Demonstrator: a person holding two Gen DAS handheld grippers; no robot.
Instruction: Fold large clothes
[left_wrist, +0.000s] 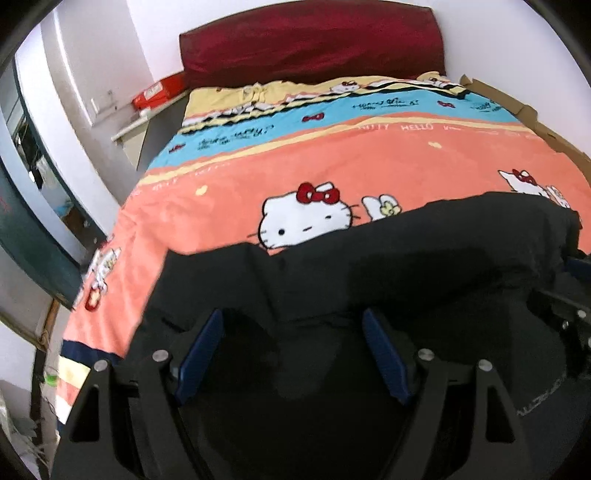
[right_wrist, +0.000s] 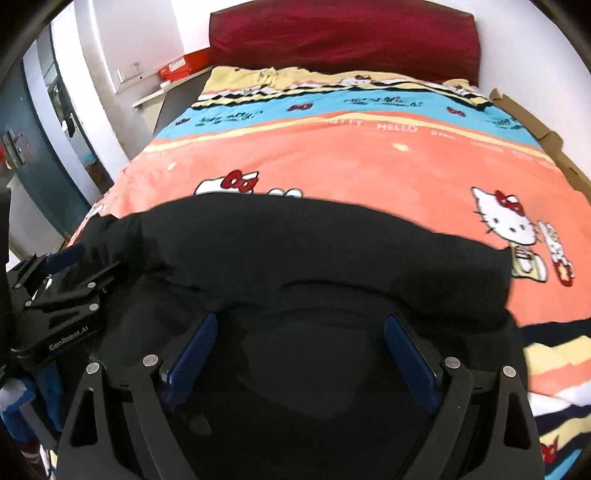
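Left tool (left_wrist: 293, 354), right tool (right_wrist: 299, 356): both spread wide, empty, over bunched black garment (right_wrist: 314, 243) on blanket (left_wrist: 332, 155).

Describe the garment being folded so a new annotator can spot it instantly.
Start at the bed with the dark red headboard and the orange cartoon-cat blanket. At the near end of that blanket lies the black garment, bunched into a thick fold, with both grippers open over it. It is the only plain, unprinted dark fabric on the bed.
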